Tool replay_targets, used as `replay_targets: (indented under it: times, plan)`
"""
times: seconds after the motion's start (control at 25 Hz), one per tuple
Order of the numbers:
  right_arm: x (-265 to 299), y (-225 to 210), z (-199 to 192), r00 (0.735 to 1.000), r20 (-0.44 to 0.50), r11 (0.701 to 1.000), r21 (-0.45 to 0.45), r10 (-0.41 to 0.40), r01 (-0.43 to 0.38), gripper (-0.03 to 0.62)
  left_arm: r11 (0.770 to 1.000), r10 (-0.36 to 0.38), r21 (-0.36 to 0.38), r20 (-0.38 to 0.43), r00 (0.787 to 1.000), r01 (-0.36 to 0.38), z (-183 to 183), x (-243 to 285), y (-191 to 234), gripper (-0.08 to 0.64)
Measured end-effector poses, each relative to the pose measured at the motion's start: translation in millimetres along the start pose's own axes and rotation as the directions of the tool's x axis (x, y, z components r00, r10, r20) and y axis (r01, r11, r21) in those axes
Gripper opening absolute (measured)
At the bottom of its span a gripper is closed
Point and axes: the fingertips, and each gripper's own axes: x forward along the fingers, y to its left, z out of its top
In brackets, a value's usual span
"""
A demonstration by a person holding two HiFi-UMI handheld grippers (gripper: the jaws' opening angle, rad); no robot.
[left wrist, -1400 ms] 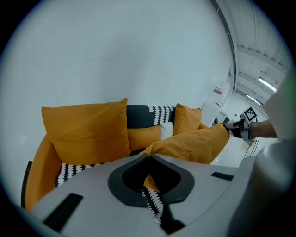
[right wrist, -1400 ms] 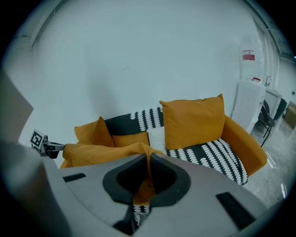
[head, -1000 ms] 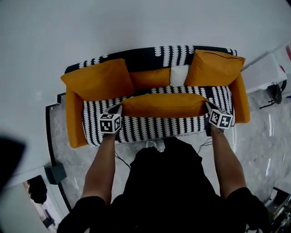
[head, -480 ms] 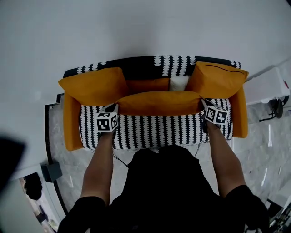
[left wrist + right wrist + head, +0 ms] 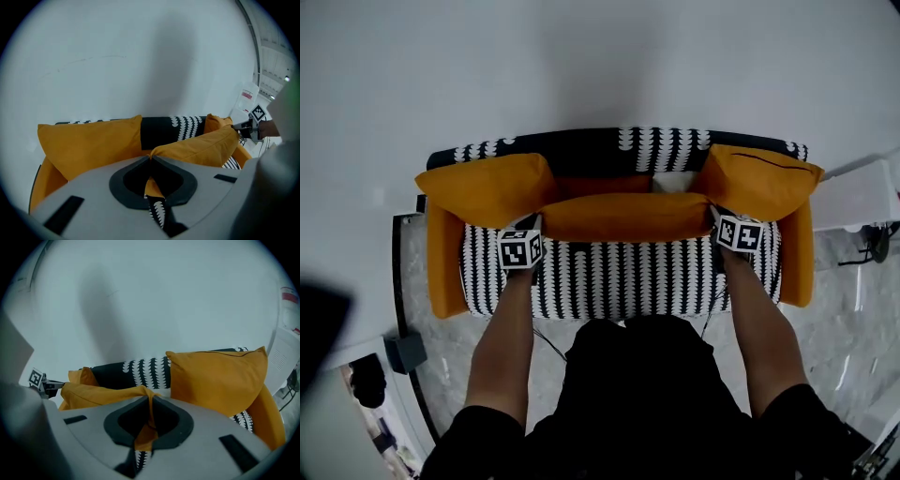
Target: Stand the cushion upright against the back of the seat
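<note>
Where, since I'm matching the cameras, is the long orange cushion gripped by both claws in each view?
Head view: long cushion, centre, lying crosswise.
Left gripper view: right of centre, stretching rightward.
Right gripper view: left of centre, stretching leftward.
Shared landmark: black-and-white patterned sofa back.

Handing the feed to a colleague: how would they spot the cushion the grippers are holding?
Find the black-and-white patterned sofa with orange arms. Across the middle of its seat runs a long orange cushion, pinched at its ends by the left gripper and the right gripper. Unlike the square orange cushion in each back corner, it is long, narrow and gripped.
</note>
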Motion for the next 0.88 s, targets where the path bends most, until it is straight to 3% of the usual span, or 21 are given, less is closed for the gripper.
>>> replay_targets:
  times: [0.44,0.88]
  plan:
    - [60,-20,38,0.999,-0.046,0.999,-0.038,0.010,-0.012,0.049,0.999,0.040,-0.037,0.013,0.999,-0.039,42,51,12,0.025]
    - [113,-23,68,0.991,-0.133,0.997,-0.073,0.006,-0.016,0.049,0.996,0.069,-0.062,-0.040,0.997,-0.071,60,92,33,0.025]
